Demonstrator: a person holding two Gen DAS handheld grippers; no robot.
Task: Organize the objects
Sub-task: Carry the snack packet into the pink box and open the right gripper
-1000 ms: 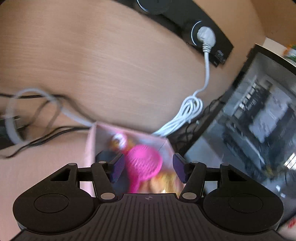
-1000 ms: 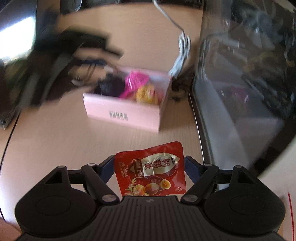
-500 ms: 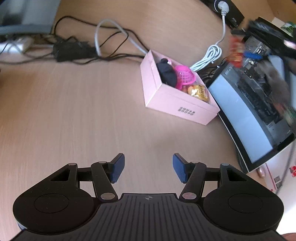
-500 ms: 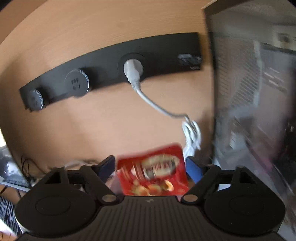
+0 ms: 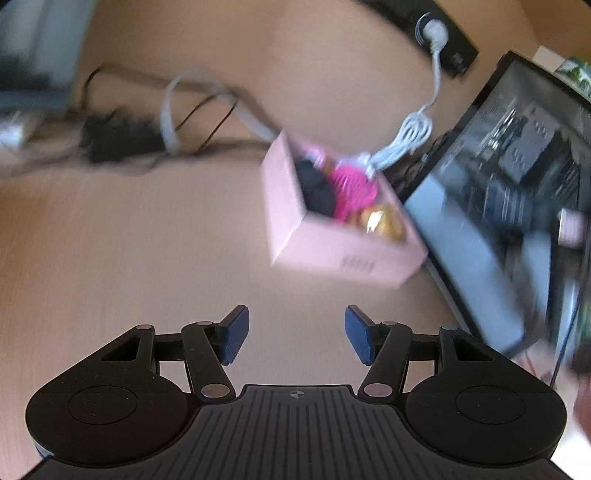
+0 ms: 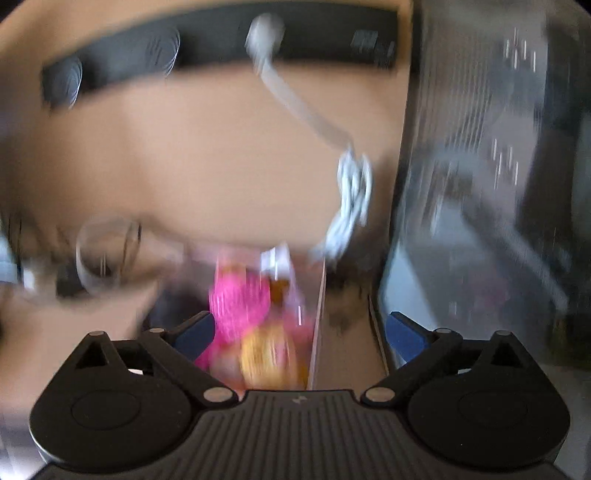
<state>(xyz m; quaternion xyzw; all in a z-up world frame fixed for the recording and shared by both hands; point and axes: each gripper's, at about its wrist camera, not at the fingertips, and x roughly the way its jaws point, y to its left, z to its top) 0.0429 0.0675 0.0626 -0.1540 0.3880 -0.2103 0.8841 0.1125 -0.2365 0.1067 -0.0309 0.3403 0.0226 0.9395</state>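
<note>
While the left gripper (image 5: 296,334) hangs over bare light wooden worktop (image 5: 129,258) with its blue-padded jaws partly apart and nothing between them, the open pink cardboard box (image 5: 332,254) sits ahead and to the right of it. In the left wrist view the box's long axis runs from upper left to lower right, its near short wall carrying a small printed barcode, and its far right corner lies just beside the edge of a dark curved monitor (image 5: 498,221). Inside the box lie a black rounded thing (image 5: 317,184), a bright pink perforated plastic piece (image 5: 354,184) and a gold-yellow wrapped snack (image 5: 380,221); their own directions are too blurred to tell. A white coiled power cable (image 5: 410,136) runs from behind the box up to a black socket strip (image 5: 439,33).

The right gripper (image 6: 301,332) sits directly above the box, and its jaws have just been opening; they stand wide with no thing pressed between the pads. Under them, in heavy blur, show the pink piece (image 6: 240,299) and the yellow snack (image 6: 269,354), with the box's right wall (image 6: 317,325) running straight away from the camera.
</note>
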